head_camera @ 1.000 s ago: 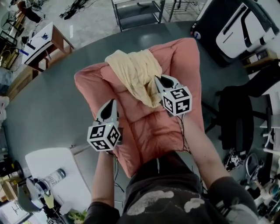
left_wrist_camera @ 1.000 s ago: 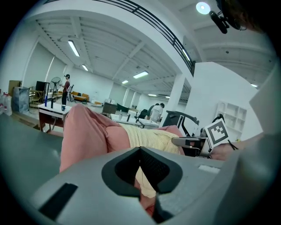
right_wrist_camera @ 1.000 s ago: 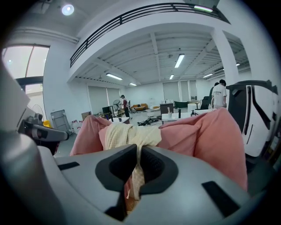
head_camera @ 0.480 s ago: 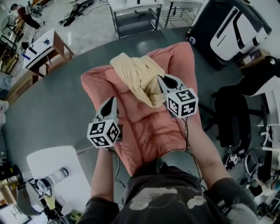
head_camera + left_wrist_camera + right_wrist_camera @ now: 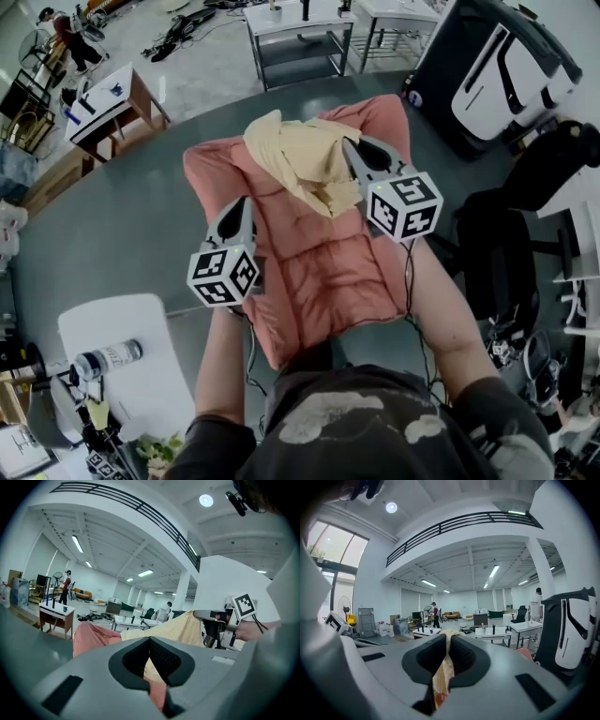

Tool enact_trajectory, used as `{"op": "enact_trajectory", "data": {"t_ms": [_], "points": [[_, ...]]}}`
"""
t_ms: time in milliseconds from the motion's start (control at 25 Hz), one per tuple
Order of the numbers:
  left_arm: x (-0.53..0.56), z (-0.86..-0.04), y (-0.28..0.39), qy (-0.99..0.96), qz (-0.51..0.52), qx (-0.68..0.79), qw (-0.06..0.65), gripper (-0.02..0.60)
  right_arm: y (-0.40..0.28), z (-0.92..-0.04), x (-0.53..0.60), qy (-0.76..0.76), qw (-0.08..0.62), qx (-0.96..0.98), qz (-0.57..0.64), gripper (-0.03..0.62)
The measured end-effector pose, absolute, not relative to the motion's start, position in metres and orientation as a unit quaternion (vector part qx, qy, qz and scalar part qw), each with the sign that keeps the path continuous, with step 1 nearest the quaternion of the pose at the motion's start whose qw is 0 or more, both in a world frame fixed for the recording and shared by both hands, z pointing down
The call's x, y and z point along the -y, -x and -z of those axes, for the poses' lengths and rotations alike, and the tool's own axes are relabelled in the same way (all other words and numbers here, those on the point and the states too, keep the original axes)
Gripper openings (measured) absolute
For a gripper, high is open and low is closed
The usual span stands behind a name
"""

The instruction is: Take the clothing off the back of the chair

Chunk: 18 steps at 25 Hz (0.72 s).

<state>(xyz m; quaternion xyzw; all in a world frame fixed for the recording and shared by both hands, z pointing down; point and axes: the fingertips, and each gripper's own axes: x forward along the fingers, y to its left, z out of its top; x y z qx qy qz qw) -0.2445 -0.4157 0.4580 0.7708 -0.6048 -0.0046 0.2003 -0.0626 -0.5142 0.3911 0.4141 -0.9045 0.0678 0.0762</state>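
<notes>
I hold pink jacket in clamped left gripper, yellow cloth in clamped right gripper; both higher than a second ago, likely clearing the chair.

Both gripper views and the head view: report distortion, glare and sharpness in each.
Left gripper view: strong fisheye bend, dark corners, the ceiling lamp blown out white. Right gripper view: same fisheye curve in the balcony railing, the window at left washed out. Head view: even light, no hard shadows, the pink jacket and yellow garment sharp.
</notes>
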Motion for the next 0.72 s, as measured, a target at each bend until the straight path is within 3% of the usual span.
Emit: {"op": "enact_trajectory", "data": {"t_ms": [720], "points": [[0.338, -0.38, 0.215, -0.772, 0.031, 0.62, 0.136, -0.002, 0.015, -0.27, 0.416, -0.399, -0.024, 0.917, -0.008, 0.008]]}}
